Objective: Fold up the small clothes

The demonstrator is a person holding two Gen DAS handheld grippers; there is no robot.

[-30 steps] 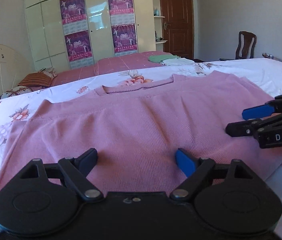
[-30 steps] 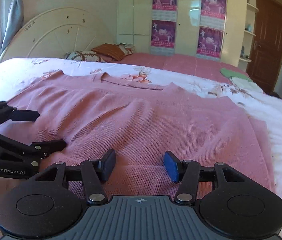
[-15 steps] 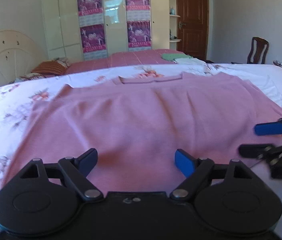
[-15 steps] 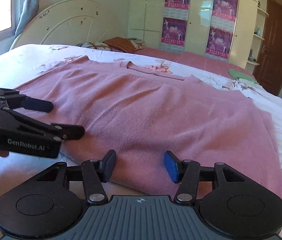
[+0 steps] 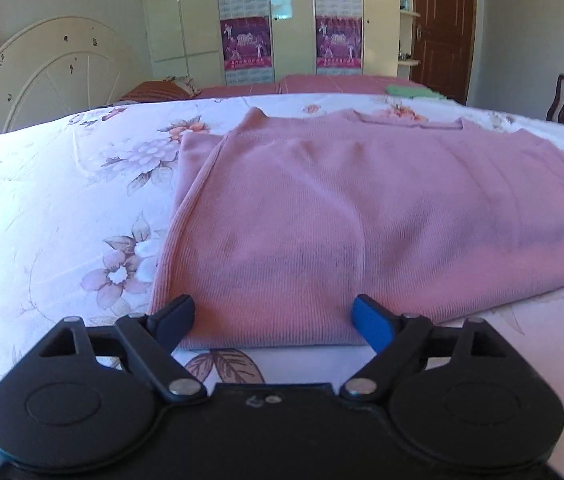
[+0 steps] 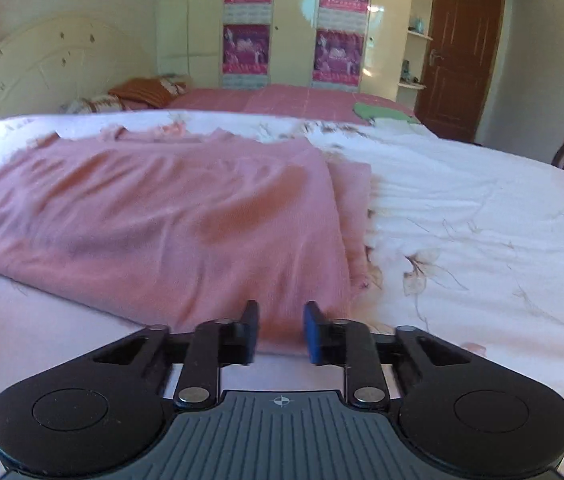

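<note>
On bedsheet [image 5: 41, 208]: pink sweater [image 5: 362, 216]; left claw [image 5: 273, 320] opening (empty), right claw [image 6: 280, 330] closing on hem.

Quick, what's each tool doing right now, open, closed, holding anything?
Left tool: open, jaws still widening, straddling the sweater hem, gripping nothing.
Right tool: closing, sweater hem between the jaws, not pinched yet.

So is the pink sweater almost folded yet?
Not yet, it's just starting. The pink sweater lies spread flat on the flowery bedspread, with its sleeves tucked under its sides. The right gripper is closing on the near hem by one corner. The left gripper is open at the other corner, not pinching yet. No fold across the body shows, so that is all still to do.
</note>
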